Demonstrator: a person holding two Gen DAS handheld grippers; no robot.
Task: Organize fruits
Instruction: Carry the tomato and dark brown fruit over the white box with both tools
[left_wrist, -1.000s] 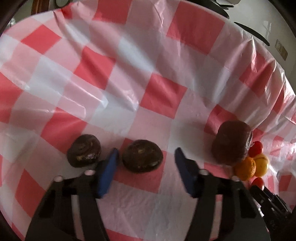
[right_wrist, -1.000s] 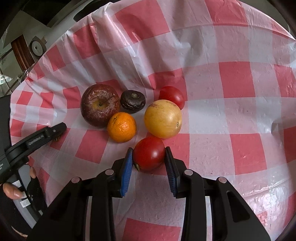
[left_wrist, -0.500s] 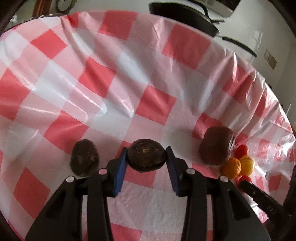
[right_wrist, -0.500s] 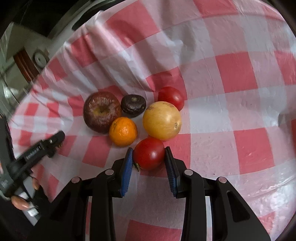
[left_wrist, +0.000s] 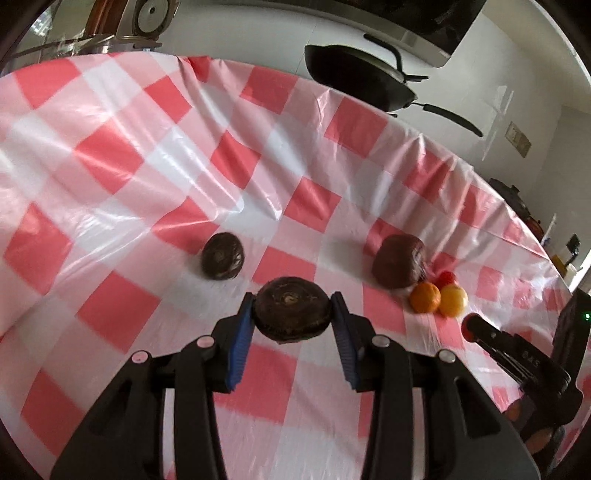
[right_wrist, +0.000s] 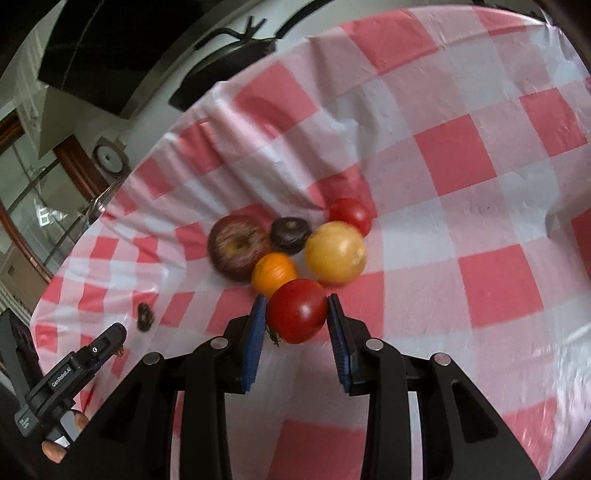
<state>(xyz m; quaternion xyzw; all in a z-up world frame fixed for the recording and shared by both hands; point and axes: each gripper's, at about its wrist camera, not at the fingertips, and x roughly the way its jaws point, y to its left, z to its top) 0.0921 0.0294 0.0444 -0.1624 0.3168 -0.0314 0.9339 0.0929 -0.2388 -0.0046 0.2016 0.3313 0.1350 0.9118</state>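
My left gripper (left_wrist: 293, 309) is shut on a dark brown wrinkled fruit (left_wrist: 292, 312) and holds it above the checked cloth. A second dark fruit (left_wrist: 222, 256) lies on the cloth behind it to the left. My right gripper (right_wrist: 296, 313) is shut on a red tomato (right_wrist: 297, 310), lifted just in front of the fruit cluster: a dark red apple (right_wrist: 239, 246), an orange (right_wrist: 274, 272), a yellow fruit (right_wrist: 335, 252), a small dark fruit (right_wrist: 290, 234) and another red tomato (right_wrist: 350, 214). The cluster also shows in the left wrist view (left_wrist: 436, 291).
A red-and-white checked plastic cloth (left_wrist: 129, 155) covers the table. A black pan (left_wrist: 358, 75) sits beyond its far edge. The right gripper's body (left_wrist: 517, 362) shows at lower right of the left view; the left gripper's body (right_wrist: 70, 373) at lower left of the right view.
My left gripper closed on the dark fruit and lifted it off the cloth. My right gripper, holding the tomato throughout, has risen a little.
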